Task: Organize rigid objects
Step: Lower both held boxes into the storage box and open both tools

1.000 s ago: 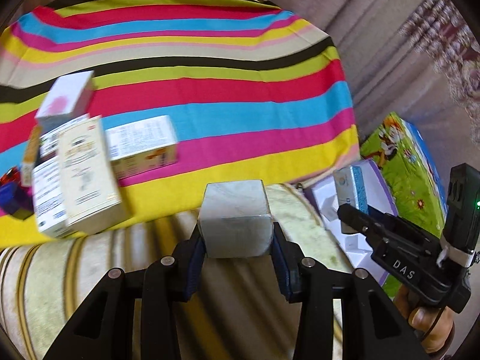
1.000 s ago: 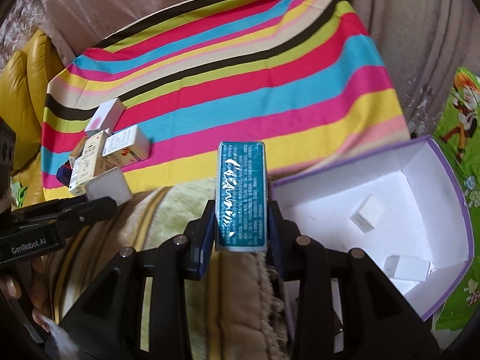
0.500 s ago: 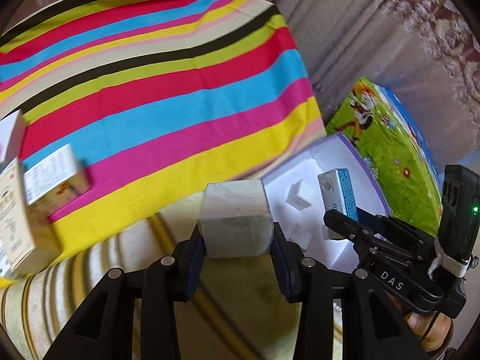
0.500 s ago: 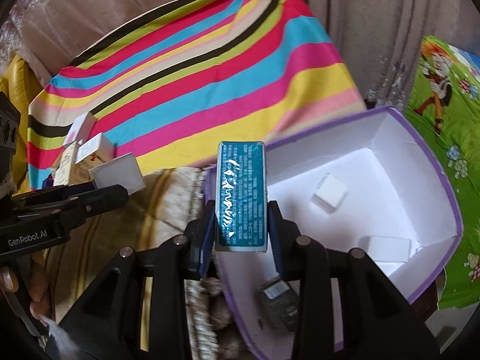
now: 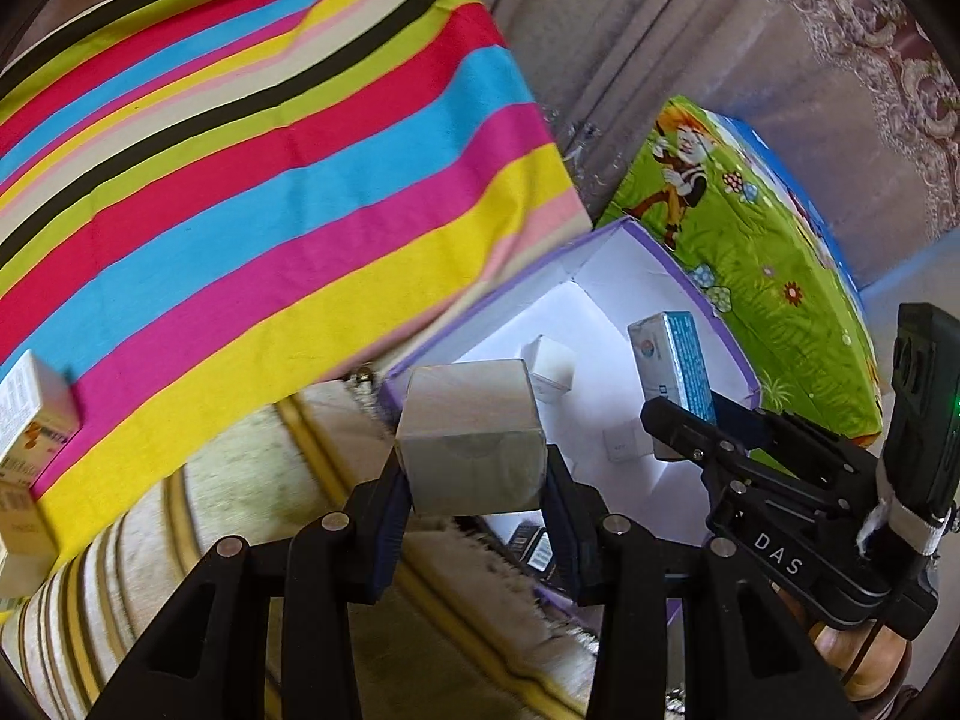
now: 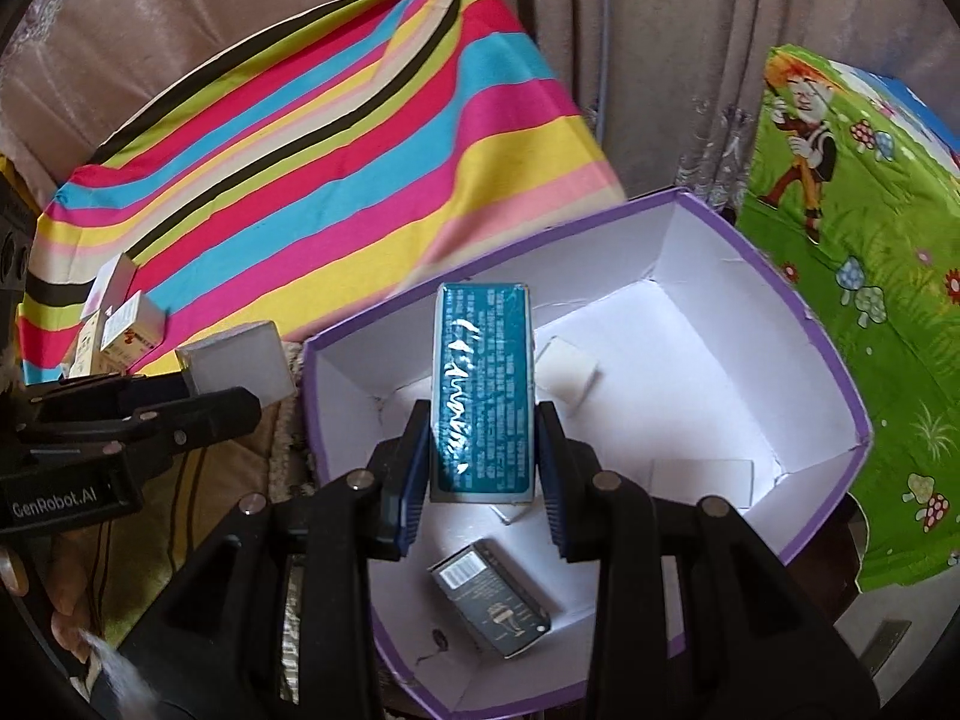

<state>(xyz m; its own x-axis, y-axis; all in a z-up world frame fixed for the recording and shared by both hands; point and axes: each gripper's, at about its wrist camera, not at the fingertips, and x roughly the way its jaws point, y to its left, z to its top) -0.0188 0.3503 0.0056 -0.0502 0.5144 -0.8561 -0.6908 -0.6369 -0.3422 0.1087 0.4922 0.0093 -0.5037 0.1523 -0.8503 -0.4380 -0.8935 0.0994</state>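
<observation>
My left gripper (image 5: 474, 480) is shut on a grey-white cube box (image 5: 471, 435), held just over the near-left rim of a purple-edged white box (image 5: 696, 294). My right gripper (image 6: 483, 462) is shut on a teal carton (image 6: 483, 390) above the inside of that purple-edged box (image 6: 828, 354). Inside it lie a small white cube (image 6: 567, 369), a flat white box (image 6: 702, 480) and a dark box (image 6: 489, 597). The left view shows the right gripper (image 5: 690, 414) with its teal carton (image 5: 675, 360). The right view shows the cube box (image 6: 234, 366) at the left gripper (image 6: 198, 396).
A striped cloth (image 5: 240, 180) covers the surface on the left, with several cartons (image 6: 120, 324) lying at its left end. A green cartoon-print box (image 6: 852, 276) stands right of the purple-edged box. Curtains (image 5: 660, 30) hang behind. A beige patterned cover (image 5: 240, 510) lies below the grippers.
Both grippers have travelled right from the striped cloth to the purple-edged box, each still holding its box. The carton pile has slid toward the left edge of both views.
</observation>
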